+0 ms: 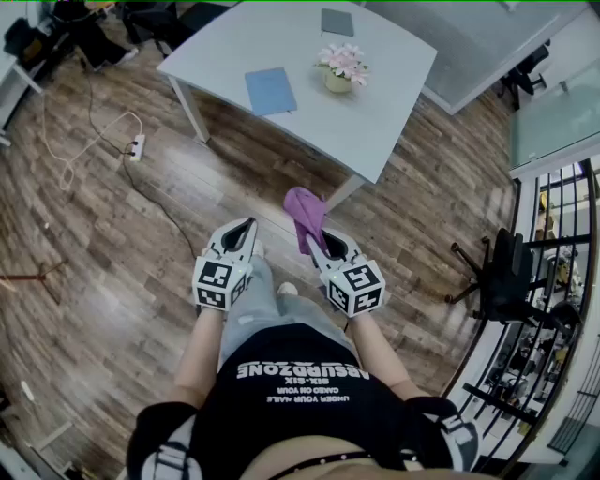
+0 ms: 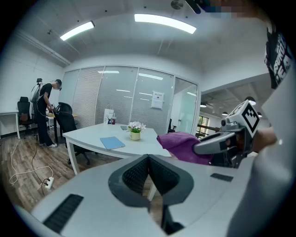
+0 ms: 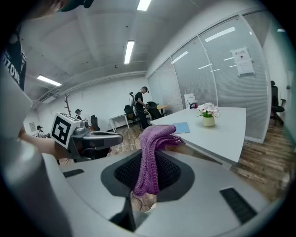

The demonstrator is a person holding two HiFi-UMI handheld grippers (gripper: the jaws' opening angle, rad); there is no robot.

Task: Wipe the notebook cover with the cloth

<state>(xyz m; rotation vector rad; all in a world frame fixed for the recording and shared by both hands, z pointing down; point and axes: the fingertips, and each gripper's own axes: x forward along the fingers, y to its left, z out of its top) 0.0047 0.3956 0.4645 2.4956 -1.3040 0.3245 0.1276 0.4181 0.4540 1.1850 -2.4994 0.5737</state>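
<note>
A blue notebook lies flat on the white table, well ahead of both grippers; it also shows in the left gripper view as the notebook and in the right gripper view as the notebook. My right gripper is shut on a purple cloth, which hangs folded from its jaws as the cloth. My left gripper is shut with nothing in it, level with the right one above the wooden floor. From the left gripper view the cloth sticks out of the right gripper.
A flower pot stands on the table right of the notebook, with a dark pad behind it. A power strip and cable lie on the floor at left. An office chair stands at right. A person stands far back.
</note>
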